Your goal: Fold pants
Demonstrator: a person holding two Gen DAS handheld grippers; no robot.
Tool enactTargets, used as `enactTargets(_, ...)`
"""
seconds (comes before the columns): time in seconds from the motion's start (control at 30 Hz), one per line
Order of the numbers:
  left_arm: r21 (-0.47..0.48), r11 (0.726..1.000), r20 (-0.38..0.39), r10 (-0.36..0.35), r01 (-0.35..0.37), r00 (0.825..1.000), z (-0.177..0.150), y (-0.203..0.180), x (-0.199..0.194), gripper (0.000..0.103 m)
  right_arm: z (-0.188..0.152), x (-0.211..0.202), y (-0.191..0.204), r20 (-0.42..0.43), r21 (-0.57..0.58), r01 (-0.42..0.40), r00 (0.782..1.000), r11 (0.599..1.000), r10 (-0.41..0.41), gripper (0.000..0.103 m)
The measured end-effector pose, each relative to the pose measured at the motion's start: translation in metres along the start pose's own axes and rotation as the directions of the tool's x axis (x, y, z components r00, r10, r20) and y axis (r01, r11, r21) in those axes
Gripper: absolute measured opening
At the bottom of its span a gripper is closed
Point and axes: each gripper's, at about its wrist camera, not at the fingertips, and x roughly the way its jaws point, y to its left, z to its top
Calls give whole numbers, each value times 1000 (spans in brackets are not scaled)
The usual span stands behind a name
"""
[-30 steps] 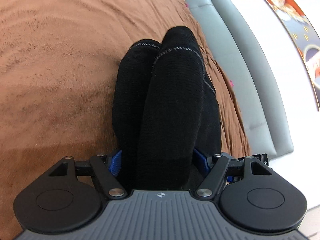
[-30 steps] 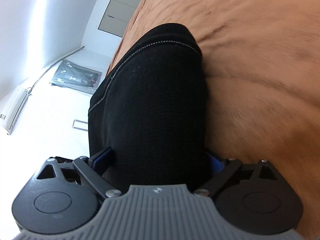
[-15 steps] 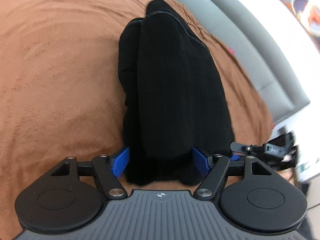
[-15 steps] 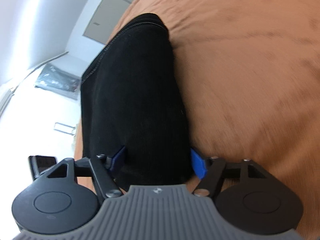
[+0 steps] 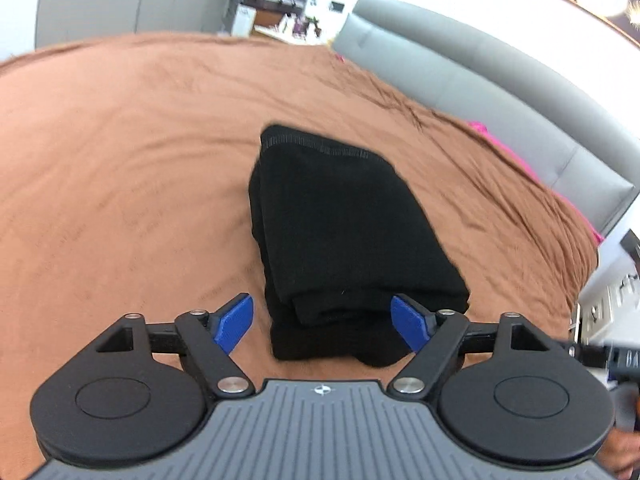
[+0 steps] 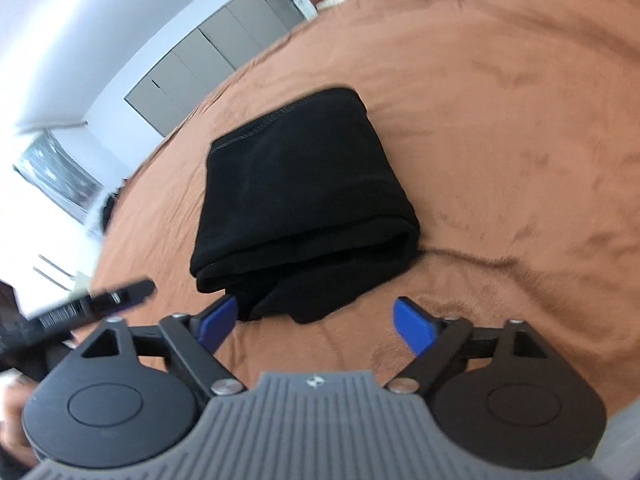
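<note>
Pants folded, both released
The pants (image 5: 344, 232) lie folded on the bed (image 5: 120, 160); left hand-held gripper (image 5: 322, 322) and right hand-held gripper (image 6: 316, 320) are wide, empty (next: probably only smoothing).

a brown bedspread (image 5: 120, 160) covers the bed, a grey padded headboard (image 5: 500, 80) along one side, grey cabinets (image 5: 132, 0) beyond it.

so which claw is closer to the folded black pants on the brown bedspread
Left. The left claw straddles the near end of the folded black pants; the right claw sits just short of them, both open.
</note>
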Motion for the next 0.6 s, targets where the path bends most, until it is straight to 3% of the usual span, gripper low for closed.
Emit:
enactTargets(0.1,7,999,17,34,-34,999,4,-8,-18,96,-11,-29,24,46,-70,40,998,997,-36,94)
enactTargets(0.27,35,995,31,97,-98,995,4,-17,-38,100,-20,-37,60,117,-114,123,987,986,-110,98)
enactTargets(0.43,53,989,53,139,-142,989,-5,-23,-47,101,-28,-47,91,171,-145,252,959,957,-226,98)
enactTargets(0.6,58,984,51,166,-169,985,-17,-27,-52,101,-38,-49,117,224,-139,328,929,934,-293,98)
